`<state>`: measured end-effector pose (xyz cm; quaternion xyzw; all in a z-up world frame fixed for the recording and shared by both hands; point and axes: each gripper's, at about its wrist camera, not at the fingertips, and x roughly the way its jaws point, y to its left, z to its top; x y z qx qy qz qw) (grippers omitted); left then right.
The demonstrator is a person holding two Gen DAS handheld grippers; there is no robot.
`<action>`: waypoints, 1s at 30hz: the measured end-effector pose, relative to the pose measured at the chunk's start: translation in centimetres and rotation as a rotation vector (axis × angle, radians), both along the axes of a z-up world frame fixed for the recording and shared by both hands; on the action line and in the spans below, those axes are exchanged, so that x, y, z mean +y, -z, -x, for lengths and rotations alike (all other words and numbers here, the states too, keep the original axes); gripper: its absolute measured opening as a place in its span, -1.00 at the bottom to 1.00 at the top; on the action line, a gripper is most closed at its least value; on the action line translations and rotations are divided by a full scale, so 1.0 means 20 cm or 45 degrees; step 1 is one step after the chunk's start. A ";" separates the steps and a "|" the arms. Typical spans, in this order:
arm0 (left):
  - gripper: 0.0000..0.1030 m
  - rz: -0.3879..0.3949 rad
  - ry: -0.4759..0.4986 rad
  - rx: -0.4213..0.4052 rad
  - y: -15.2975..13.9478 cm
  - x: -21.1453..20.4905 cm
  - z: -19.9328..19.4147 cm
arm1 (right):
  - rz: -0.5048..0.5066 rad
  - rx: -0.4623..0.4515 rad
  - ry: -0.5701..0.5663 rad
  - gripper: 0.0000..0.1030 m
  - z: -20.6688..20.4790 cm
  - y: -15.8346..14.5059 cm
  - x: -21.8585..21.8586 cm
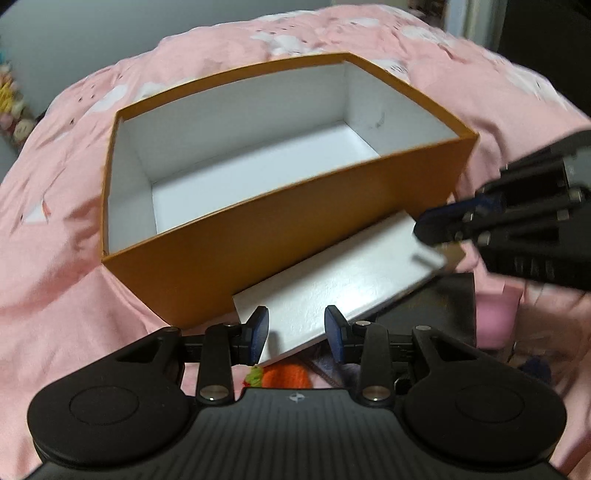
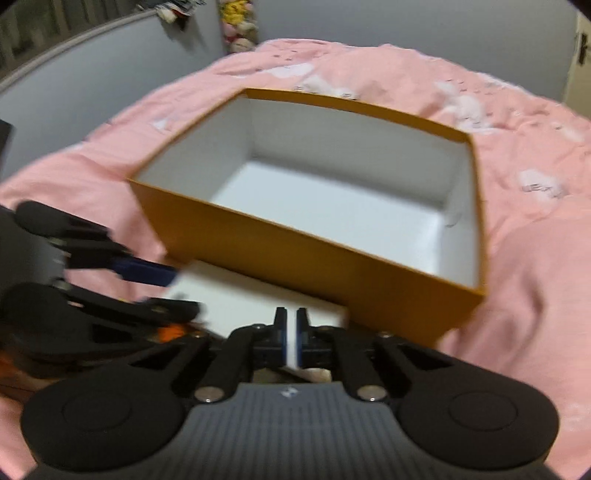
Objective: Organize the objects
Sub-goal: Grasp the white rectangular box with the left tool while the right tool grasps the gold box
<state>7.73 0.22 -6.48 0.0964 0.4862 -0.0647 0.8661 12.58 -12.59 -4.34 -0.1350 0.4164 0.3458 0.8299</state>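
Note:
An open orange box (image 1: 258,236) with a bare white inside stands on the pink bedding (image 1: 55,221); it also fills the right wrist view (image 2: 258,243). A white board (image 1: 351,280) leans tilted against its near wall. My right gripper (image 2: 291,332) is shut on the board's near edge (image 2: 240,295), a white strip showing between its pads. In the left wrist view that gripper (image 1: 424,230) bites the board's right end. My left gripper (image 1: 297,328) stands open over the board's left corner, its fingers apart and pressing on nothing; from the right wrist it (image 2: 181,291) shows at the board's left end.
Pink bedding (image 2: 535,258) spreads around the box. Below the board lie an orange knitted thing (image 1: 284,376), a pink object (image 1: 495,317) and a dark surface (image 1: 424,306). Plush toys (image 2: 236,26) hang on the grey wall behind the bed.

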 end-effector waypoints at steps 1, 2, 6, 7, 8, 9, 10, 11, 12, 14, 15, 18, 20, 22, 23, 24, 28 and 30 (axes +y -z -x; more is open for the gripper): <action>-0.18 -0.028 0.028 0.000 0.00 -0.01 0.00 | 0.011 0.013 0.020 -0.84 -0.01 0.01 -0.01; -0.18 -0.061 0.064 -0.002 0.01 -0.02 0.01 | 0.026 0.020 0.043 -0.83 -0.02 0.02 -0.03; -0.10 -0.147 0.195 -0.006 0.03 -0.04 0.02 | 0.039 0.050 0.106 -0.39 -0.04 0.03 -0.10; -0.09 -0.160 0.213 -0.007 0.03 -0.03 0.02 | 0.035 0.052 0.116 -0.32 -0.05 0.03 -0.12; -0.09 -0.170 0.227 -0.005 0.04 -0.03 0.02 | 0.033 0.052 0.121 -0.32 -0.04 0.03 -0.13; -0.09 -0.182 0.250 0.002 0.05 -0.03 0.01 | 0.032 0.055 0.122 -0.32 -0.04 0.03 -0.13; -0.08 -0.194 0.277 0.010 0.05 -0.04 0.01 | 0.028 0.059 0.123 -0.31 -0.04 0.03 -0.13; -0.08 -0.208 0.305 0.012 0.06 -0.04 0.01 | 0.024 0.065 0.126 -0.27 -0.04 0.03 -0.14; -0.07 -0.226 0.336 0.010 0.07 -0.06 0.01 | 0.018 0.071 0.130 -0.26 -0.03 0.03 -0.15; -0.02 -0.271 0.395 0.008 0.08 -0.09 0.01 | 0.004 0.096 0.145 -0.24 -0.04 0.04 -0.16; 0.06 -0.297 0.415 0.007 0.09 -0.10 0.01 | -0.007 0.117 0.153 -0.24 -0.05 0.05 -0.16; 0.09 -0.393 0.488 0.004 0.13 -0.16 0.01 | -0.040 0.176 0.186 -0.24 -0.07 0.08 -0.19; 0.09 -0.469 0.550 -0.016 0.15 -0.21 0.02 | -0.046 0.186 0.197 -0.24 -0.07 0.09 -0.19; 0.11 -0.544 0.599 -0.028 0.19 -0.27 0.03 | -0.058 0.194 0.202 -0.24 -0.07 0.09 -0.20; 0.11 -0.573 0.614 -0.032 0.21 -0.28 0.04 | -0.060 0.197 0.205 -0.23 -0.07 0.09 -0.20; 0.12 -0.588 0.618 -0.032 0.22 -0.30 0.03 | -0.062 0.200 0.207 -0.23 -0.07 0.09 -0.20; 0.15 -0.603 0.607 -0.042 0.25 -0.32 0.02 | -0.065 0.211 0.213 -0.16 -0.07 0.10 -0.20; 0.15 -0.626 0.617 -0.054 0.25 -0.31 0.01 | -0.063 0.214 0.216 -0.15 -0.07 0.10 -0.20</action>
